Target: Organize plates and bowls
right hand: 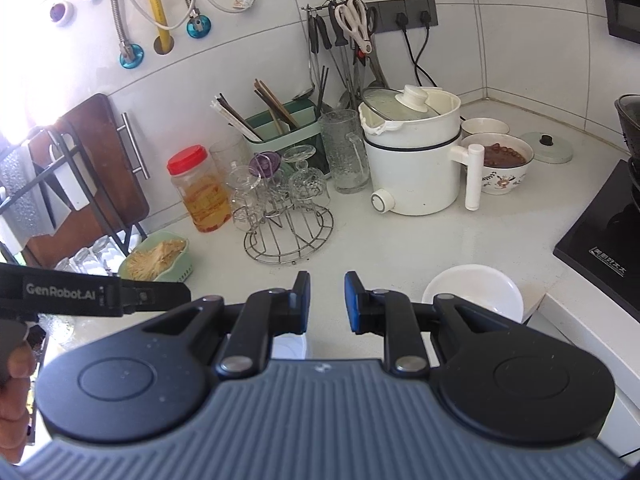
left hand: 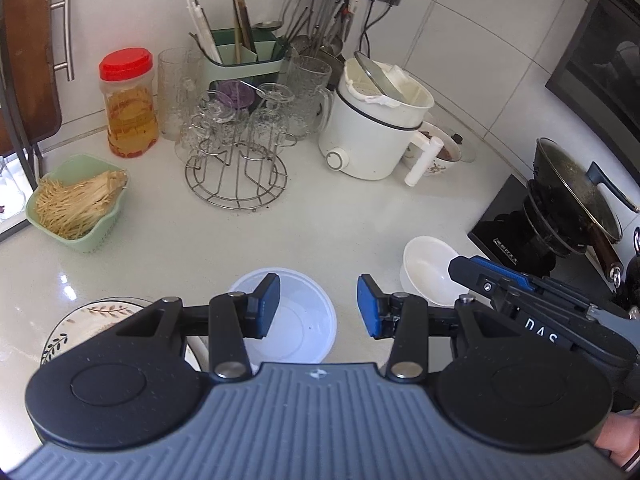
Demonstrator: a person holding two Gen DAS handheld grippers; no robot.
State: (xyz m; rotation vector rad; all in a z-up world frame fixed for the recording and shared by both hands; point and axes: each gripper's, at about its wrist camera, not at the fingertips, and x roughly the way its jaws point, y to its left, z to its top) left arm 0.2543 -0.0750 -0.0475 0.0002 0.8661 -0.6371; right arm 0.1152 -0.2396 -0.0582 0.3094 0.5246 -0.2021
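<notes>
A clear plastic bowl sits on the white counter near the front edge; my left gripper hovers over it, open and empty. A leaf-patterned plate lies to its left, partly hidden by the gripper body. A white bowl stands to the right and also shows in the right wrist view. My right gripper is open and empty, above the counter left of the white bowl. A sliver of the plastic bowl shows under it.
A wire rack of glass cups, a red-lidded jar, a green basket of enoki mushrooms and a white electric pot stand behind. A black cooktop with a wok is at the right. A patterned bowl of food sits beside the pot.
</notes>
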